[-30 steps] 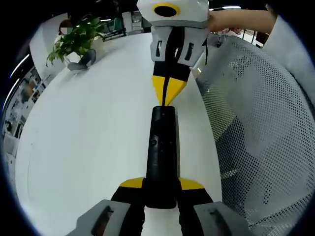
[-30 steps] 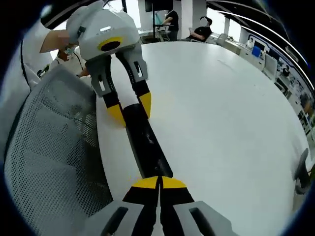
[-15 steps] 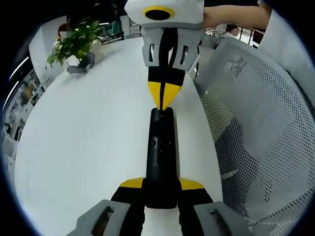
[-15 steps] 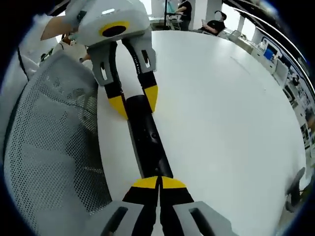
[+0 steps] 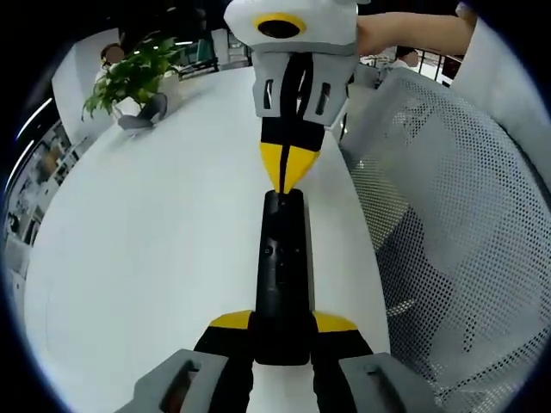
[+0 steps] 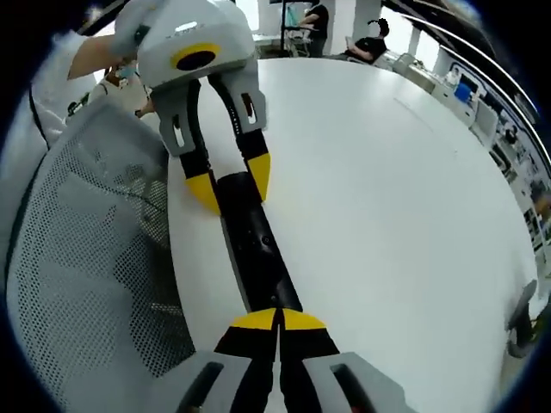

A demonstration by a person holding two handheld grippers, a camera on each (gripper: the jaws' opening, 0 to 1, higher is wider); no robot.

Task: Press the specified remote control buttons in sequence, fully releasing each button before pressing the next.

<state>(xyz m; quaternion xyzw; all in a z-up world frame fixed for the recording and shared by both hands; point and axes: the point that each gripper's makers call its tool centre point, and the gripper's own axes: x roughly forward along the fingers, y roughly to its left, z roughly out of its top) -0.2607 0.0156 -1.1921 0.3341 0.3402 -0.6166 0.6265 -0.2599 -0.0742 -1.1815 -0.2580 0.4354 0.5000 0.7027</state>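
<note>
A long black remote control (image 5: 282,258) lies lengthwise on the white table (image 5: 155,241), close to its edge. My left gripper (image 5: 282,323) is shut on the remote's near end, one yellow-tipped jaw on each side. My right gripper (image 5: 287,176) comes down from the top of the left gripper view, shut, with its yellow tips together at the remote's far end. In the right gripper view the right gripper (image 6: 277,317) meets the end of the remote (image 6: 254,249), and the left gripper (image 6: 231,185) clamps the other end. I cannot tell whether a button is pushed down.
A grey mesh chair back (image 5: 448,215) stands right beside the table edge, also the mesh chair back (image 6: 86,258) in the right gripper view. A potted plant (image 5: 133,77) sits at the table's far side. People (image 6: 318,21) sit in the background. Open table surface (image 6: 387,198) spreads beyond the remote.
The right gripper has swung from a slant to nearly in line with the remote, its tips staying at the far end. The left gripper keeps its hold; the remote has not moved.
</note>
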